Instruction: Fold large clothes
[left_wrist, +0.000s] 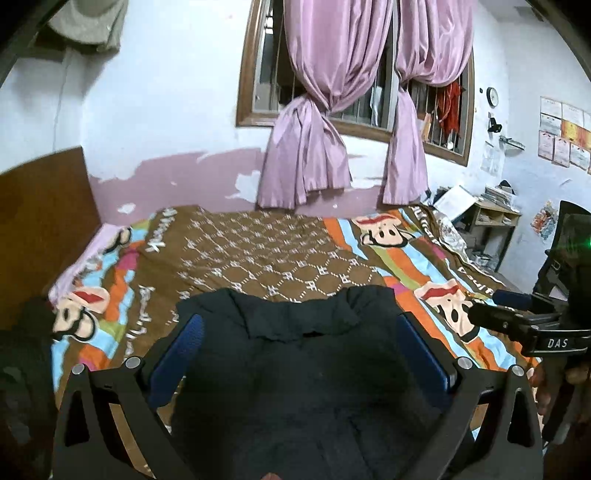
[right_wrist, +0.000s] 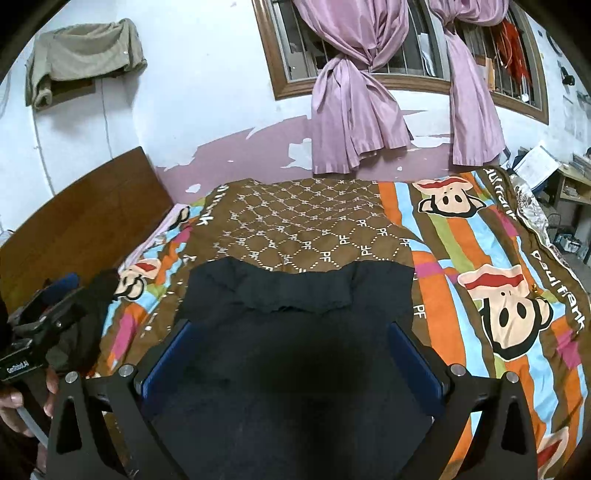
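Dark garment (right_wrist: 295, 332) | near edge cut off, perhaps folded | both hand-held grippers (left_wrist: 299, 350) (right_wrist: 291, 354) spread, empty

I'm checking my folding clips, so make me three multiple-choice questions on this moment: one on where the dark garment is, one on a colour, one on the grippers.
1. Where does the dark garment lie?
A on the bedspread
B on the window bars
C on the desk

2. What colour are the curtains?
A green
B pink-lilac
C yellow

3. How do the left gripper and right gripper stand?
A both clamped on cloth
B one open
C both open, holding nothing

A: it is spread on the bed.
B: both knotted curtains are lilac.
C: blue pads stand wide apart.
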